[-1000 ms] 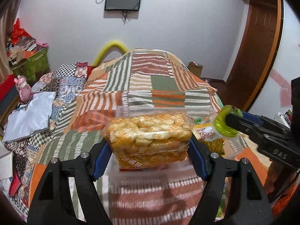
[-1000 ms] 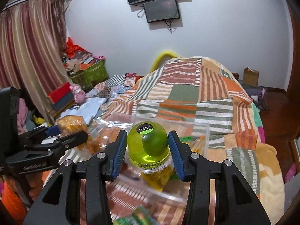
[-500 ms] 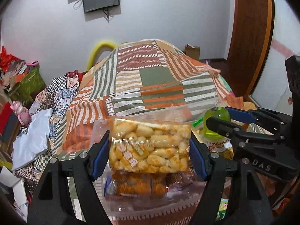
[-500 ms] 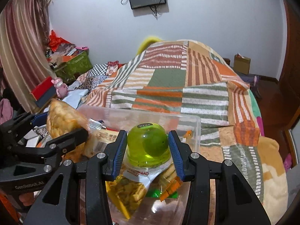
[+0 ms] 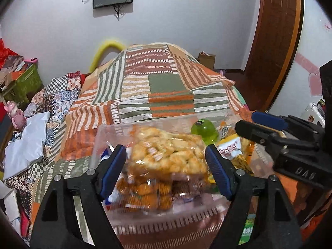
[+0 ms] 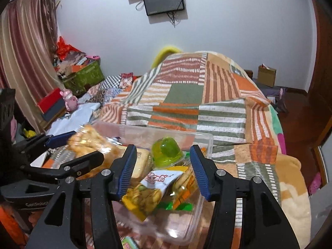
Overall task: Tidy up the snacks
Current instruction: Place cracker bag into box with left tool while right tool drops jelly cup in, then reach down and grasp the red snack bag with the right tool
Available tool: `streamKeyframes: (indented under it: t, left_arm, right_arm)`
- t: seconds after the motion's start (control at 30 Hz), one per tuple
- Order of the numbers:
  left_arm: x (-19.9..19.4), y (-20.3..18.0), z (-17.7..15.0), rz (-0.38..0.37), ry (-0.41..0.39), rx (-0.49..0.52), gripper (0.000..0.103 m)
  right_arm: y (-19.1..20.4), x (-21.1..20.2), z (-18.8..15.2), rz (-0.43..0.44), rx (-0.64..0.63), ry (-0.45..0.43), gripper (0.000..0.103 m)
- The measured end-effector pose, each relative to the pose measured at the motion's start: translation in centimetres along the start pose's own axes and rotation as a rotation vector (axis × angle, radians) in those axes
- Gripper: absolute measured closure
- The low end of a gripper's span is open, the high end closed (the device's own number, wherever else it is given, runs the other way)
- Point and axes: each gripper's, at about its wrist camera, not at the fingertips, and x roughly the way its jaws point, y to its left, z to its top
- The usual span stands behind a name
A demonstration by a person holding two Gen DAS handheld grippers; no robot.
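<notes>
A clear plastic bin [image 5: 99, 131] [image 6: 208, 140] sits on the bed, filled with snack packets. A bag of golden puffs [image 5: 168, 155] [image 6: 87, 140] lies on top of other orange packets [image 5: 145, 191] in it. My left gripper [image 5: 165, 147] [image 6: 88, 145] straddles that bag with its jaws opening, and a gap shows beside the left pad. A green jelly cup [image 6: 166, 150] [image 5: 204, 129] rests dome-up on a yellow chip packet [image 6: 154, 183] [image 5: 230, 148]. My right gripper [image 6: 162, 146] [image 5: 247, 122] stands around the cup, its jaws opening and the pads clear of it.
The bin rests on a patchwork quilt [image 5: 166, 95] covering the bed. A white plastic bag [image 5: 27, 141] and checked cloths lie to the left. A green basket [image 6: 87, 76] and red boxes stand by the curtain. A wooden door [image 5: 274, 41] is at the right.
Both grippers came down over the bin. The left jaws widened off the puff bag, which now lies on the packets. The right jaws widened off the jelly cup, now on the yellow packet.
</notes>
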Motion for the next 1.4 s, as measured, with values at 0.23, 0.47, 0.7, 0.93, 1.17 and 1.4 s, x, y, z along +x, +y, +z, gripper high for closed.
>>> streamKeyframes:
  t: [0.23,0.47,0.7,0.93,1.17,1.4]
  left_arm:
    - [-4.0,0.6,-1.6,-0.02,-0.015,-0.053,0.019]
    - [-7.9,0.2,-5.2,-0.002,-0.013,-0.059,0.014]
    - [-11.1,-0.8,-10.1,0.012,0.009,-0.053,0.012]
    - [-13.5,-0.9,-14.9,0.013,0.042,-0.063,0.012]
    - [-15.1,-0.3,-18.2,0.006,0.066,-0.09,0.012]
    - [-15.2,0.4,-19.2,0.005,0.083,-0.12,0.012]
  right_arm:
    - [1.8,-4.3,-1.6,-0.015,-0.057,-0.041,0.043]
    - [3.2,-7.7,-5.2,-0.018,-0.088,-0.036,0.036]
    - [4.0,-9.4,-9.4,0.026,-0.046,0.021,0.034]
    - [6.2,-10.3,-13.9,0.091,-0.074,0.077,0.017]
    - [7.8,-8.1,-15.8,0.151,-0.121,0.173,0.016]
    - [8.5,-5.4,-15.8,0.146,-0.153,0.228,0.011]
